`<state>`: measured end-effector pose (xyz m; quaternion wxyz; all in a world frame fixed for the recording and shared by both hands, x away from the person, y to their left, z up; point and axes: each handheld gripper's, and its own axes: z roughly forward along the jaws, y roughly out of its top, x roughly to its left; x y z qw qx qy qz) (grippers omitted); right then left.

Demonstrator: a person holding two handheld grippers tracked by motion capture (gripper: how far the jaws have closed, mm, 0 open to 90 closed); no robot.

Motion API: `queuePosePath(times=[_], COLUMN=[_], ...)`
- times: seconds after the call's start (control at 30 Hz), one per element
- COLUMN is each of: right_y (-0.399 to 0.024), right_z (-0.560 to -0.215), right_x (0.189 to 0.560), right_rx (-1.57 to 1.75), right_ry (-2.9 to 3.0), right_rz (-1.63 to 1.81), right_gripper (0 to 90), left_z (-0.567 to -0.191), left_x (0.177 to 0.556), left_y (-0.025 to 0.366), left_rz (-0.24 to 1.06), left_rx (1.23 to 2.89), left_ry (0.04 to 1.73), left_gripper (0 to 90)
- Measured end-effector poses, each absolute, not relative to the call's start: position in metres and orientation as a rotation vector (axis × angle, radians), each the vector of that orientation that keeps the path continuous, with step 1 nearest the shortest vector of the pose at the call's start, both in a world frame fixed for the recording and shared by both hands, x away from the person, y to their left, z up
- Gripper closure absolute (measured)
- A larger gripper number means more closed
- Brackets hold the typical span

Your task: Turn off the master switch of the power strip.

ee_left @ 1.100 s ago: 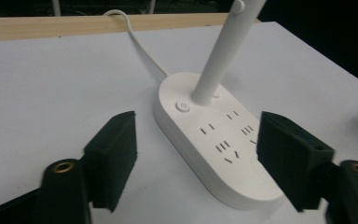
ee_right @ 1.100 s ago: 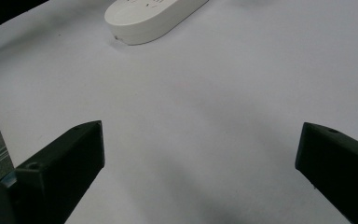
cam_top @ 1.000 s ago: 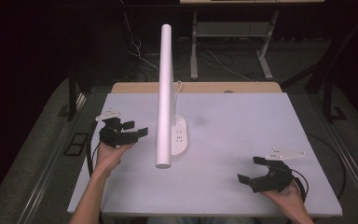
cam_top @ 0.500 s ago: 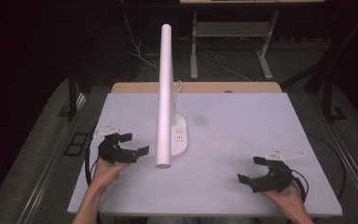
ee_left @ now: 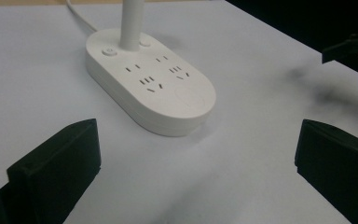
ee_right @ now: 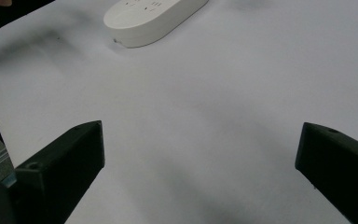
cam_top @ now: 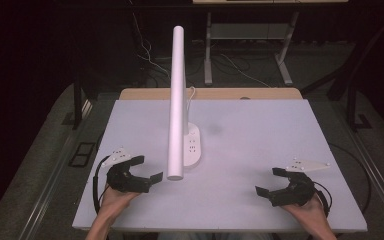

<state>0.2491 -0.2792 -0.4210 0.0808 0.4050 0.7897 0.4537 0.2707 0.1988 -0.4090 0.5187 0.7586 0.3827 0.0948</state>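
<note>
high view: above, forward-down | gripper views: low, close | shared: lamp base [ee_left: 149, 88]

Left gripper [ee_left: 193, 163]: its two black jaws are standing wide apart at the bottom corners, having just been opening, with bare white tabletop [ee_left: 242, 186] lying between them. White oval lamp base [ee_left: 149, 86] with built-in sockets is resting on the table just ahead, its round button [ee_left: 108, 51] sitting beside the white stem [ee_left: 131, 23], and a white cord [ee_left: 79, 16] is trailing off behind. The other gripper [ee_left: 354, 58] is showing dark at the right edge, well apart.
</note>
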Motion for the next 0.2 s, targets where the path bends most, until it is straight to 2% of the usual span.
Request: queuePosePath(times=[0.2], right_y=[-0.2796], right_z=[-0.4204], right_x=[0.2489], right_rx=[1.21], right_ry=[2.363], right_rz=[1.358], right_gripper=[0.5], left_z=[-0.4134], left_x=[0.264], left_y=[0.1939], left_rz=[0.21], left_rx=[1.835], left_ry=[0.908], left_gripper=[0.0])
